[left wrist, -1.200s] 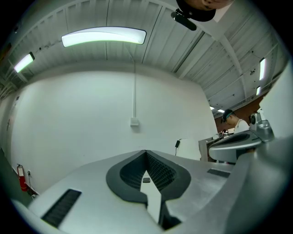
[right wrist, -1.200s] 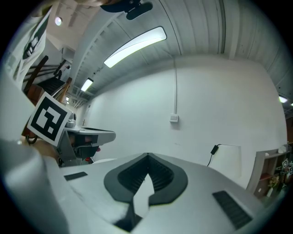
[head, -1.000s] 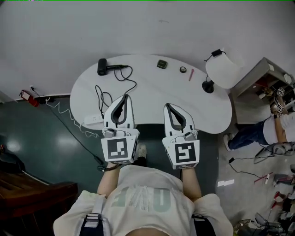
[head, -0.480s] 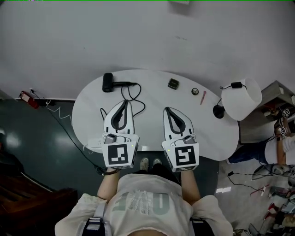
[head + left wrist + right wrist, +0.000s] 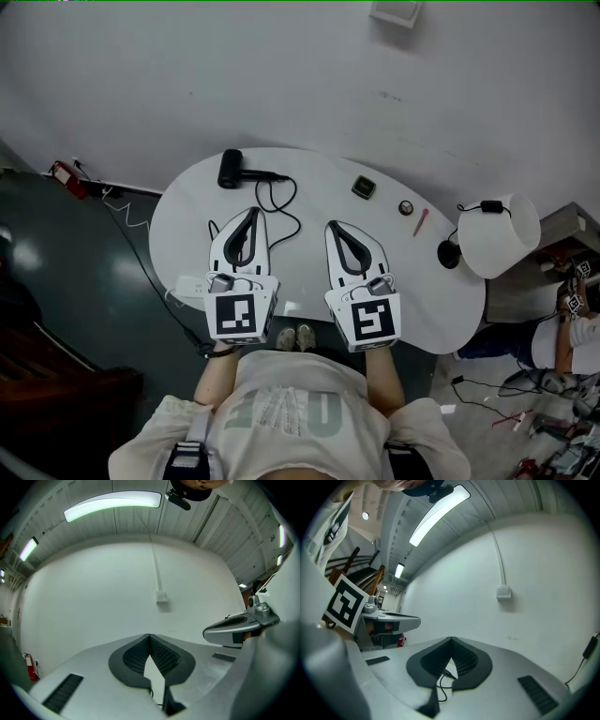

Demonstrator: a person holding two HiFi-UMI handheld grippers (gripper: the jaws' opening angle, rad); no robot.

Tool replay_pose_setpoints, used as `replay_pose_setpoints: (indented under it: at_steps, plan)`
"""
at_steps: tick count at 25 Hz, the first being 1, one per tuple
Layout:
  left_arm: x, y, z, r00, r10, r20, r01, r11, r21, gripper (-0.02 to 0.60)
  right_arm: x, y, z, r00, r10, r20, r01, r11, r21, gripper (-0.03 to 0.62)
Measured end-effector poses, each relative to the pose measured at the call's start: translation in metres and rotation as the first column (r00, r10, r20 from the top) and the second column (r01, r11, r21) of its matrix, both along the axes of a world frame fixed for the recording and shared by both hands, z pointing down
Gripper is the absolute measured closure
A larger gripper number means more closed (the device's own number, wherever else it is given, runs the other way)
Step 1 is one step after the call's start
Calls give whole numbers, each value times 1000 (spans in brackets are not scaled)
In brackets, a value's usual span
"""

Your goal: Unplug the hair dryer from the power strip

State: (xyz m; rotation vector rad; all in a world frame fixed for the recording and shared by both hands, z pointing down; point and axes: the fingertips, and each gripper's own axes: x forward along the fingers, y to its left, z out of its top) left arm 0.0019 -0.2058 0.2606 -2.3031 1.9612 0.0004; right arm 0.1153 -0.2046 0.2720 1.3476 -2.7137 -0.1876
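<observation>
In the head view the black hair dryer [image 5: 230, 169] lies at the far left of the white table [image 5: 422, 286]. Its black cord [image 5: 281, 200] loops back between the two grippers. The white power strip [image 5: 190, 286] lies at the table's near left edge, partly hidden under my left gripper. My left gripper [image 5: 251, 213] is shut and empty, its tip a short way in front of the dryer. My right gripper [image 5: 332, 226] hovers beside it, shut and empty too. In the right gripper view the cord [image 5: 442, 677] shows below the shut jaws.
A white lamp shade [image 5: 499, 234] with a black base [image 5: 449, 253] stands at the table's right end. A small dark square box [image 5: 364, 187], a round item [image 5: 405, 207] and a red pen [image 5: 420, 222] lie at the back. A wall box [image 5: 161, 597] sits ahead.
Both grippers have moved forward from the table's near edge to over its middle, closer to the hair dryer. Both have stayed shut.
</observation>
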Motion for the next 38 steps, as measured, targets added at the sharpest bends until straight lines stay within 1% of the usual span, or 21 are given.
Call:
replay_pose_setpoints:
  at_steps: [2, 4, 9, 12, 15, 16, 19, 22, 24, 27, 29, 30, 31, 33, 34, 35, 36, 37, 38]
  plan:
    - [-11, 1, -6, 1000, -31, -5, 31, 999, 9, 577, -4, 0, -5, 999, -32, 4, 32, 999, 0, 591]
    - [-29, 5, -12, 997, -80, -11, 81, 997, 15, 577, -14, 2, -11, 996, -88, -1, 88, 996, 3, 591]
    - [-78, 26, -22, 979, -203, -28, 204, 978, 32, 577, -60, 13, -10, 972, -233, 20, 234, 972, -12, 591]
    - [-106, 50, -17, 960, -278, -29, 278, 960, 20, 577, -96, 22, -5, 944, -328, 37, 329, 944, -28, 591]
    - [-136, 76, -10, 925, -376, -47, 375, 927, -24, 577, -132, 32, 0, 912, -408, 48, 410, 912, -35, 591]
    - [-143, 85, -9, 916, -398, -51, 397, 917, -26, 577, -142, 37, 2, 900, -432, 50, 434, 900, -40, 591]
    - [-160, 107, -10, 900, -434, -44, 434, 901, -7, 577, -170, 51, 6, 865, -499, 49, 501, 864, -56, 591]
    - [-180, 125, -6, 875, -481, -58, 481, 876, -18, 577, -191, 62, 7, 835, -548, 46, 550, 833, -62, 591]
    - [-189, 133, -2, 867, -494, -62, 493, 870, -29, 577, -201, 68, 7, 820, -571, 43, 572, 818, -63, 591]
    - [-201, 143, 4, 862, -503, -56, 501, 864, -54, 577, -212, 75, 6, 807, -588, 51, 591, 805, -57, 591]
    - [-205, 144, 6, 866, -496, -53, 493, 868, -65, 577, -215, 78, 8, 803, -595, 43, 596, 800, -66, 591]
    - [-205, 143, 7, 874, -484, -48, 481, 874, -70, 577, -215, 79, 9, 802, -597, 38, 598, 799, -70, 591]
    - [-204, 140, 9, 885, -465, -38, 461, 884, -75, 577, -216, 79, 9, 801, -598, 34, 599, 798, -72, 591]
    - [-199, 133, 12, 918, -397, -9, 395, 915, -86, 576, -215, 79, 10, 800, -599, 28, 600, 797, -74, 591]
    - [-195, 128, 15, 939, -345, 8, 344, 934, -96, 576, -215, 79, 11, 800, -599, 24, 599, 797, -76, 591]
    - [-190, 123, 20, 960, -277, 32, 279, 953, -116, 560, -215, 79, 12, 801, -599, 20, 598, 797, -79, 591]
    - [-186, 119, 27, 978, -197, 69, 206, 967, -150, 508, -214, 79, 13, 801, -598, 16, 597, 798, -84, 591]
    - [-182, 115, 36, 987, -112, 118, 133, 972, -193, 461, -213, 79, 15, 802, -597, 11, 595, 799, -90, 591]
    - [-180, 111, 46, 985, -30, 172, 72, 968, -241, 451, -212, 79, 17, 803, -595, 5, 593, 799, -97, 591]
